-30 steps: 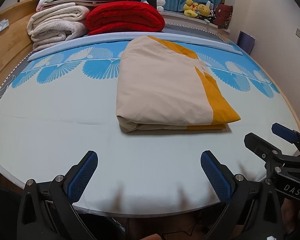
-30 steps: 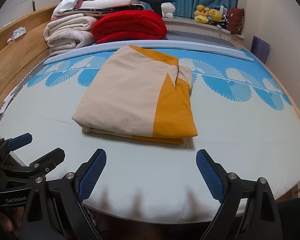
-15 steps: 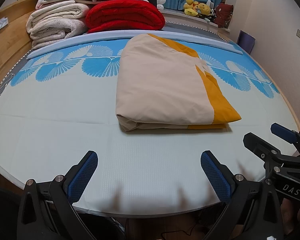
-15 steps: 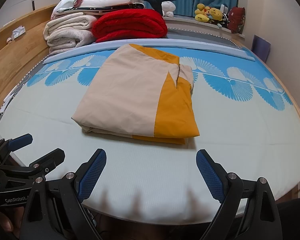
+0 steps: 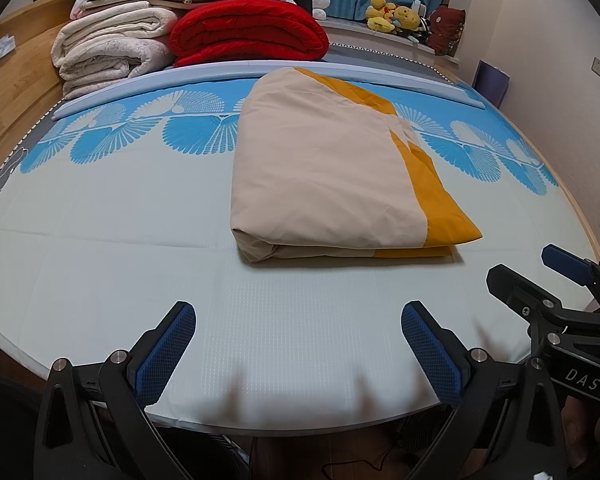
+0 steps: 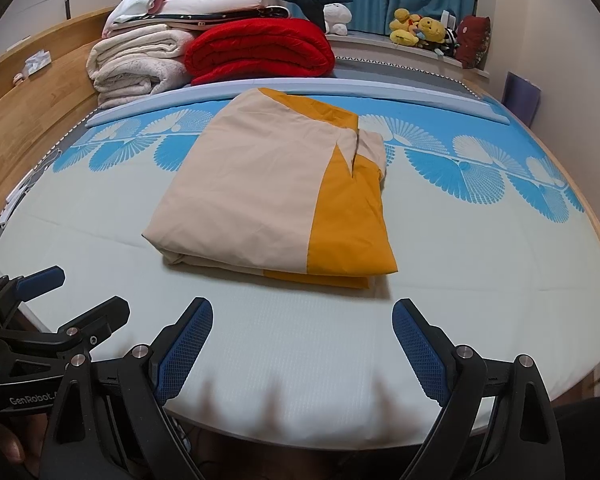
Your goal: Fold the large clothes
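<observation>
Bedroom: the bed [image 5: 100, 272] carries a beige-and-orange cloth [image 5: 324, 184], folded to a compact rectangle, mid-mattress. Any further fold should take both near corners level, judged from the slightly uneven right edge. Left gripper [image 5: 296, 344] and right gripper [image 6: 302, 340] both spread wide, fingers [image 6: 184, 348] grasping nothing, clear of the cloth.

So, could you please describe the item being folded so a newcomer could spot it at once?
On the bed, ahead of both open grippers, lies the folded cloth alone mid-mattress. Unlike the red blanket and cream blankets stacked behind, it is flat, beige with a mustard-yellow band.
</observation>
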Action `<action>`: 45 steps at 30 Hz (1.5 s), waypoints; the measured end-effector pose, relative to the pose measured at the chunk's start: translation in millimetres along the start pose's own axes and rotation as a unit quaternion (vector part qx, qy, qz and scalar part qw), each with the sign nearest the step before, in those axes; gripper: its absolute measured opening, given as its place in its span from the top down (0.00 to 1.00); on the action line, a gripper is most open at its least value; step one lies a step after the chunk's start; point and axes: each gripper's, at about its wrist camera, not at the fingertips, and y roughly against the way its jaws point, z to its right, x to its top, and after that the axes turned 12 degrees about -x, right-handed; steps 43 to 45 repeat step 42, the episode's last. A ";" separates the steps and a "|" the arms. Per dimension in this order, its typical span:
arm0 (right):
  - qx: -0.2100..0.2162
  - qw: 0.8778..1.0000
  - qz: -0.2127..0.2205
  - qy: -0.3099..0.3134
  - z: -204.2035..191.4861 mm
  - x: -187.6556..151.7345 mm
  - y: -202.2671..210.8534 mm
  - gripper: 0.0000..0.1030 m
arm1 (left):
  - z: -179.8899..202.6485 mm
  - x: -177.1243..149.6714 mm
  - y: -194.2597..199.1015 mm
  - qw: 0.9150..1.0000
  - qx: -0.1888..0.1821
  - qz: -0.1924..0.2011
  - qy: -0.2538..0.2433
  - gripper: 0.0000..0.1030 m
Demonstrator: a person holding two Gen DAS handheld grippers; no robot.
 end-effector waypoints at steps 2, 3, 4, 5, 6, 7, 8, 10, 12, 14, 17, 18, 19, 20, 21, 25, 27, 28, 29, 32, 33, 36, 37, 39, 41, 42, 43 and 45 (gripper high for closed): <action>0.000 1.000 0.000 0.000 0.6 0.1 0.6 0.11 | -0.1 -0.2 -0.6 1.000 -0.001 -0.001 0.001 0.01; 0.000 1.000 0.000 0.000 0.7 0.1 0.7 0.11 | -0.3 0.0 -0.5 1.000 -0.001 -0.001 0.000 0.01; 0.000 1.000 0.000 0.000 0.4 0.0 0.4 0.11 | 0.0 -0.2 -1.0 1.000 -0.001 -0.001 0.000 0.01; 0.000 1.000 0.000 0.000 0.8 0.1 0.7 0.11 | 0.0 -0.3 -1.1 1.000 -0.001 -0.001 -0.001 0.01; 0.000 1.000 0.000 0.000 0.9 0.1 0.7 0.11 | -0.2 -0.1 -0.8 1.000 -0.001 -0.001 -0.001 0.01; 0.000 1.000 0.000 0.000 0.9 0.1 0.6 0.11 | -0.2 -0.1 -1.0 1.000 -0.001 -0.001 0.000 0.01; 0.001 1.000 0.000 0.000 1.0 0.1 0.8 0.11 | -0.1 -0.2 -1.3 1.000 -0.002 -0.001 0.000 0.01; 0.000 1.000 0.000 0.000 1.0 0.1 0.7 0.11 | 0.1 -0.3 -1.5 1.000 -0.001 -0.001 -0.001 0.01; 0.000 1.000 0.000 0.000 0.5 -0.1 -0.1 0.11 | 0.2 -0.3 -1.3 1.000 -0.001 -0.001 0.000 0.01; 0.000 1.000 0.000 0.000 1.3 0.0 0.7 0.11 | -0.1 -0.1 -0.8 1.000 -0.001 -0.001 0.000 0.01; 0.000 1.000 0.000 0.001 1.5 0.0 0.8 0.11 | 0.3 -0.3 -1.4 1.000 -0.002 -0.002 0.000 0.01; 0.000 1.000 0.000 0.001 1.6 0.0 0.7 0.11 | 0.4 -0.4 -1.3 1.000 -0.001 -0.002 0.000 0.01; 0.000 1.000 0.000 0.001 1.5 0.0 0.7 0.11 | 0.5 -0.4 -1.4 1.000 -0.001 -0.001 0.000 0.01; 0.000 1.000 0.000 0.001 1.6 0.0 0.8 0.11 | 0.2 -0.2 -0.9 1.000 -0.001 -0.001 0.000 0.01; 0.000 1.000 0.000 0.001 0.7 -0.2 0.4 0.11 | 0.4 -0.4 -1.4 1.000 -0.001 -0.001 0.000 0.01; 0.000 1.000 0.000 0.001 1.6 0.0 0.7 0.11 | 0.3 -0.4 -1.0 1.000 -0.002 -0.001 0.000 0.01; 0.000 1.000 0.000 0.001 0.7 -0.2 0.4 0.11 | 0.6 -0.3 -1.2 1.000 -0.001 -0.001 0.000 0.01; 0.000 1.000 0.000 0.001 1.5 -0.1 0.8 0.11 | 0.5 -0.2 -1.1 1.000 -0.001 -0.001 0.000 0.01; 0.000 1.000 0.000 0.001 1.1 -0.2 0.5 0.11 | 0.5 -0.3 -0.9 1.000 -0.001 -0.002 0.000 0.01; 0.000 1.000 -0.001 0.001 1.7 -0.2 0.8 0.11 | 0.4 -1.2 -1.8 1.000 -0.002 -0.003 -0.001 0.01; 0.000 1.000 -0.001 0.001 1.7 -0.2 0.9 0.11 | 0.9 -1.6 -2.0 1.000 -0.002 -0.003 -0.001 0.01; 0.000 1.000 -0.001 0.001 0.9 -0.5 0.2 0.11 | 1.2 -1.6 -2.2 1.000 -0.002 -0.002 -0.001 0.01; 0.000 1.000 -0.001 0.001 1.6 -0.3 0.8 0.11 | 1.1 -1.4 -2.0 1.000 -0.002 -0.003 -0.001 0.01; 0.000 1.000 -0.002 0.002 1.3 -1.3 -1.0 0.11 | 1.4 -1.3 -1.8 1.000 -0.001 -0.003 0.000 0.01; -0.001 1.000 -0.002 0.002 1.5 -2.0 -1.8 0.11 | 1.8 -1.7 -2.3 1.000 -0.002 -0.003 0.001 0.01; -0.001 1.000 -0.003 0.002 2.0 -2.8 -2.5 0.11 | 0.5 -2.1 -2.6 1.000 -0.003 -0.004 -0.001 0.01; -0.001 1.000 -0.003 0.002 2.0 -2.8 -2.5 0.11 | 0.5 -2.1 -2.6 1.000 -0.003 -0.004 -0.001 0.01; -0.001 1.000 -0.003 0.002 2.0 -2.8 -2.5 0.11 | 0.5 -2.1 -2.6 1.000 -0.003 -0.004 -0.001 0.01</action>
